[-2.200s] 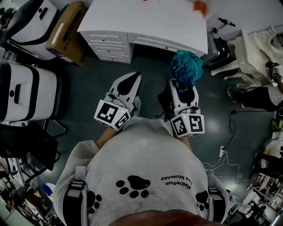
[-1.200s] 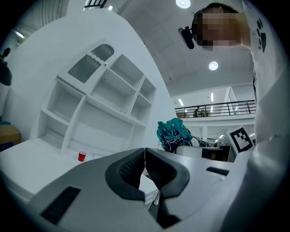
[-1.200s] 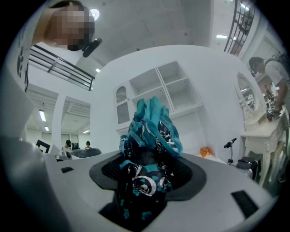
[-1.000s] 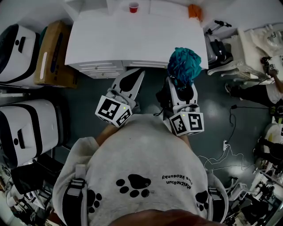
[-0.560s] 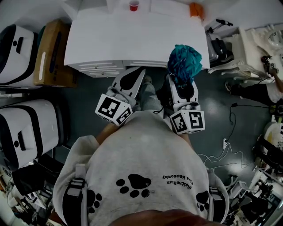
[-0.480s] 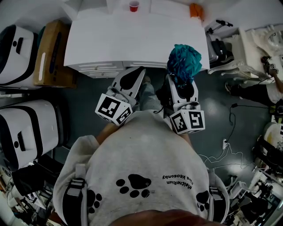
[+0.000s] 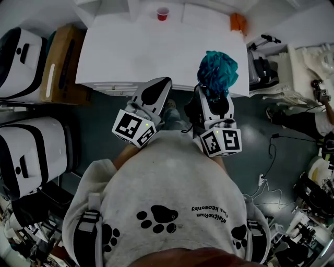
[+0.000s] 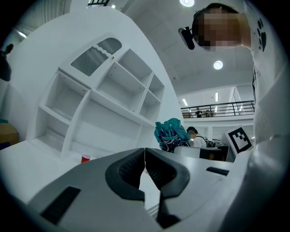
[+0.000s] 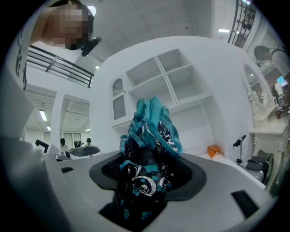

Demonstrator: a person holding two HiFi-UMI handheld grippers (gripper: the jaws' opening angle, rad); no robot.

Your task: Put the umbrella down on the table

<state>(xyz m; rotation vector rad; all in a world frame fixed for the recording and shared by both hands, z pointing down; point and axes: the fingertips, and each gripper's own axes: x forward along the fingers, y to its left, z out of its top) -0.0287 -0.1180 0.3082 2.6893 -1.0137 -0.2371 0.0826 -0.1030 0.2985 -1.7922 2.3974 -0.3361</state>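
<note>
The folded teal and black patterned umbrella [image 7: 217, 73] stands upright in my right gripper [image 7: 213, 95], which is shut on it; its ruffled top reaches over the front edge of the white table [image 7: 130, 52]. In the right gripper view the umbrella [image 9: 149, 136] fills the space between the dark pads of the right gripper [image 9: 147, 174]. My left gripper [image 7: 158, 86] is beside it on the left, at the table's front edge. In its own view the left gripper [image 8: 145, 159] is shut with nothing held.
A red cup [image 7: 163, 13] and an orange object [image 7: 238, 22] sit at the table's far side, below a white shelf unit [image 8: 104, 104]. Drawers [image 7: 109, 87] are under the table's left. A cardboard box [image 7: 61, 57] and white cases [image 7: 26, 151] stand on the left.
Both grippers and the person have moved forward to the table. The umbrella's top now overlaps the table's front edge. The jaws look unchanged.
</note>
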